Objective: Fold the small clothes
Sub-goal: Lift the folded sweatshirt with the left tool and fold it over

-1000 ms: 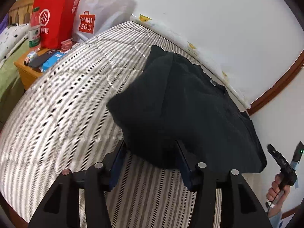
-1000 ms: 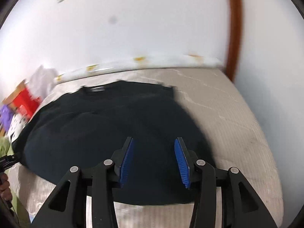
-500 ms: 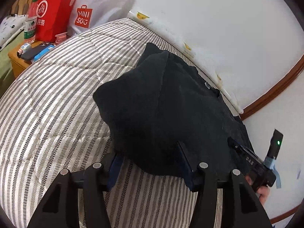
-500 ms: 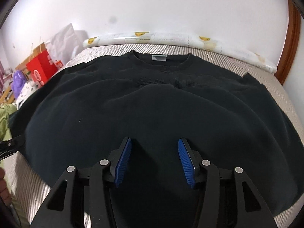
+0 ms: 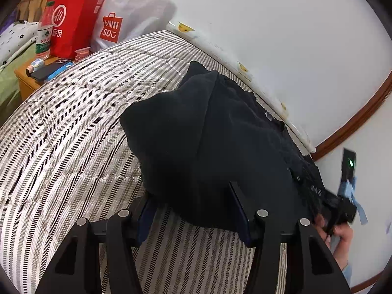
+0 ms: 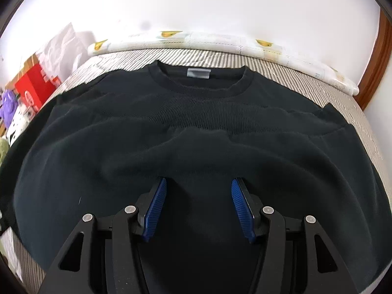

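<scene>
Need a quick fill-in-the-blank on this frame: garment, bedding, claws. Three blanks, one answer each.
1. The sweater lying on the bed is ____ in colour.
2. The bed cover under it has a ____ pattern.
3. The right claw over the sweater has its jaws ____.
4. The bag next to the white MINISO bag is ____.

Answers: black; striped; open; red

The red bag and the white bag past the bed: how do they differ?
The red bag is stiff and boxy, with a white round logo and white characters; the white bag is crinkled and slumped, with a red MINISO shopping-bag logo. A water bottle stands in front of the red bag; the white bag stands against the striped mattress. Both stand upright, side by side.
</scene>
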The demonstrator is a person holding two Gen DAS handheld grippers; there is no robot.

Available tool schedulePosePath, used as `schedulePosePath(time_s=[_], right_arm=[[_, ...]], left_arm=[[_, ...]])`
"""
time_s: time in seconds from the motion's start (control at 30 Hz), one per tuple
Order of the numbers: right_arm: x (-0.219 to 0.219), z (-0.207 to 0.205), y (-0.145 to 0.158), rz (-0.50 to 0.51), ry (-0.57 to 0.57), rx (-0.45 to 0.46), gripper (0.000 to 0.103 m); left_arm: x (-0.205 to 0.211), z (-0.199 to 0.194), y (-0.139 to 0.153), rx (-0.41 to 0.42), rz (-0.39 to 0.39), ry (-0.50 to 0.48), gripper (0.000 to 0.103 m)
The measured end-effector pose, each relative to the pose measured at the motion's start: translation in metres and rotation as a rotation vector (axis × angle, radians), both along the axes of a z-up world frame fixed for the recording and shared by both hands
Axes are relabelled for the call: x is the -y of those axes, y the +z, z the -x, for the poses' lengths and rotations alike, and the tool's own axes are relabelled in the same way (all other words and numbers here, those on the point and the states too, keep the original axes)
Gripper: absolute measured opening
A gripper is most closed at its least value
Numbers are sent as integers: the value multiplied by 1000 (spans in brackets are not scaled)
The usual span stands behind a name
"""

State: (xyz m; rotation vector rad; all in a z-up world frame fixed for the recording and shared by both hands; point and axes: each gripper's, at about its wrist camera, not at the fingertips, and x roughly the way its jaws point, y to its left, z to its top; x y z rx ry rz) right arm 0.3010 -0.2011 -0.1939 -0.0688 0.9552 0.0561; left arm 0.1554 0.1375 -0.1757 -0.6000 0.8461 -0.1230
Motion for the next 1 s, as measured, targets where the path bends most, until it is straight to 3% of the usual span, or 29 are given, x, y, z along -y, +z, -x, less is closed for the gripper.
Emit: schedulePosePath(time_s=[0.17,0.27,0.47,0.63,0.8,1.0], right_arm=[[2,40,8,-13,36,24,55],[2,68,9,-34,67,13,55],[0,119,6,-12,105,32,55],[11,146,16,-47,135,47,55],[47,162,38,-55,78,101,54],[110,170,63,-89,-24,155,54]], left_arm=[[-8,-5,-4,-20,25,34,26],[-13,-5,0,-24,52,38,17],[6,-6,36,24,-72,13,14],[22,-9,69,81,-119,-1,12],[55,-16,109,155,-169,-63,11],[132,-25,149,247,-211,-219,11]])
